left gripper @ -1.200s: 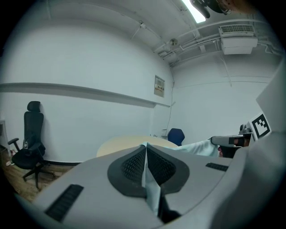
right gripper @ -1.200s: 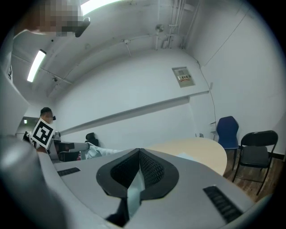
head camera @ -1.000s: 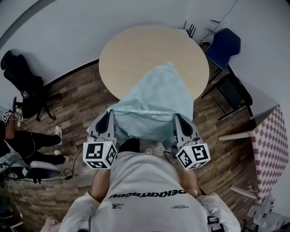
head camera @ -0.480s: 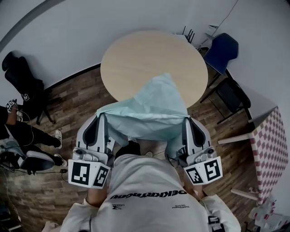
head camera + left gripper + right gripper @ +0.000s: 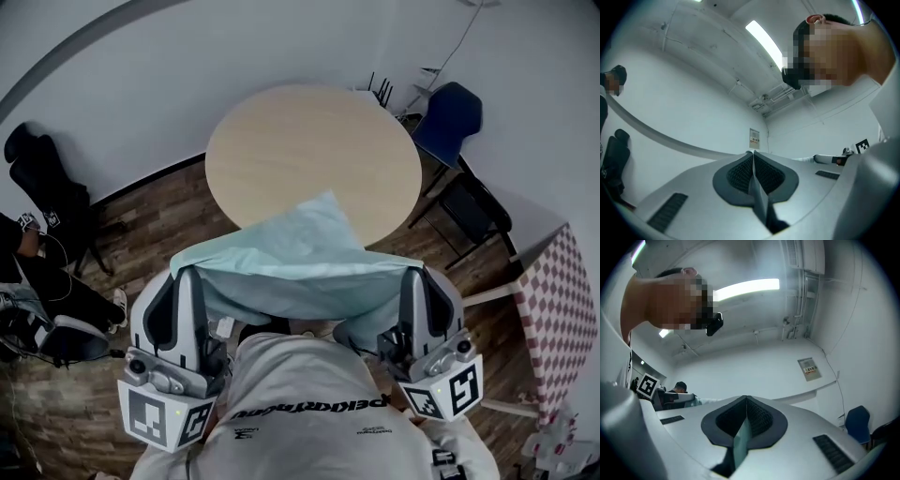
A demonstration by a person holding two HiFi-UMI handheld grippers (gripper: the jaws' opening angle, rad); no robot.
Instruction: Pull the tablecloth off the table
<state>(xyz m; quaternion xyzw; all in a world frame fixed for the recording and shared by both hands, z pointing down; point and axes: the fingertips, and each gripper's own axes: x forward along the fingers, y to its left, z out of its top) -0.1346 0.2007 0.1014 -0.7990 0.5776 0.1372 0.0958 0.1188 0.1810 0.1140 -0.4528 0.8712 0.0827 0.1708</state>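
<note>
In the head view a pale teal tablecloth (image 5: 300,267) hangs stretched between my two grippers, and only its pointed far corner (image 5: 325,208) lies on the near edge of the round wooden table (image 5: 300,141). My left gripper (image 5: 187,274) is shut on the cloth's left end, and my right gripper (image 5: 418,274) is shut on its right end. The left gripper view has the left gripper (image 5: 753,153) tilted upward toward wall and ceiling, a thin fold of cloth (image 5: 758,197) pinched between the pads. The right gripper (image 5: 746,399) likewise clamps a strip of cloth (image 5: 740,442).
A blue chair (image 5: 452,111) and a dark chair (image 5: 476,204) stand right of the table. A table with a checkered cover (image 5: 561,305) is at the far right. A seated person (image 5: 42,281) and a black chair (image 5: 42,178) are at the left, on wood flooring.
Both grippers have risen and spread apart, coming closer to the head camera. The cloth has slid further off the table, leaving only its tip on the top.
</note>
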